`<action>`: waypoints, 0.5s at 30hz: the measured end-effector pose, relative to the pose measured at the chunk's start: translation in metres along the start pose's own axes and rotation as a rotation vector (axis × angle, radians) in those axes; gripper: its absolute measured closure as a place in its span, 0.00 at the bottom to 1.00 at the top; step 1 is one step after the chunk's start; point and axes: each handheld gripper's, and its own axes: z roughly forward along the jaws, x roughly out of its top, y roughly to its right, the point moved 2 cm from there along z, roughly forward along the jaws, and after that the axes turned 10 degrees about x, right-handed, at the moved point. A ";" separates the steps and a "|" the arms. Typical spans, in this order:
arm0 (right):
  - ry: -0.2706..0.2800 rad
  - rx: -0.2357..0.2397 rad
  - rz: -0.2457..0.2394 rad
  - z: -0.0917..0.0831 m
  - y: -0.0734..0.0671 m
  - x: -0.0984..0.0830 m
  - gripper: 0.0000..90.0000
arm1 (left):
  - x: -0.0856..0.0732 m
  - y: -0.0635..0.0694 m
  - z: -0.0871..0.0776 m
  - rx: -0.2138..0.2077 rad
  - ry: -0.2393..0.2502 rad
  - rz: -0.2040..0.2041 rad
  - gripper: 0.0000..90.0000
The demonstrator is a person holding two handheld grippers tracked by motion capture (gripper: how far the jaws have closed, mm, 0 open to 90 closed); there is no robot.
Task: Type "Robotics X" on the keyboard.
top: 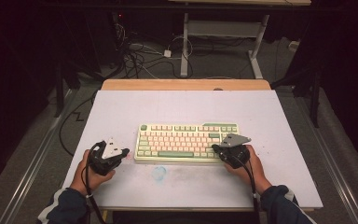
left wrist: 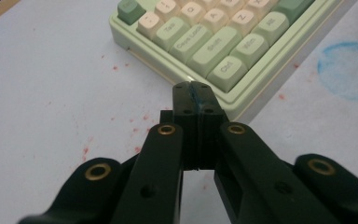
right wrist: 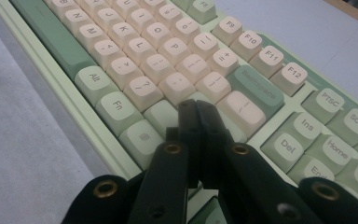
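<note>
On the white bench (top: 121, 107) lies a pale green plastic keyboard (top: 186, 142) with cream keycaps. Left gripper (left wrist: 196, 93), jaws together, sits near its corner; right gripper (right wrist: 196, 109), jaws together, hovers over its right-hand keys.

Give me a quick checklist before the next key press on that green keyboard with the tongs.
1. Left tongs shut, nothing between the jaws: ok.
2. Right tongs shut: ok.
3. Right tongs over the keyboard, right-hand keys: ok.
4. Left tongs over a key: not ok, they sit off the keyboard's near left corner, by Ctrl.
5. Right tip touching a key: cannot tell.
6. Keyboard flat on the table: ok.
</note>
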 end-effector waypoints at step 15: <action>-0.004 -0.004 -0.004 0.000 0.000 0.000 1.00 | 0.031 0.033 0.036 -0.060 -0.029 0.053 0.97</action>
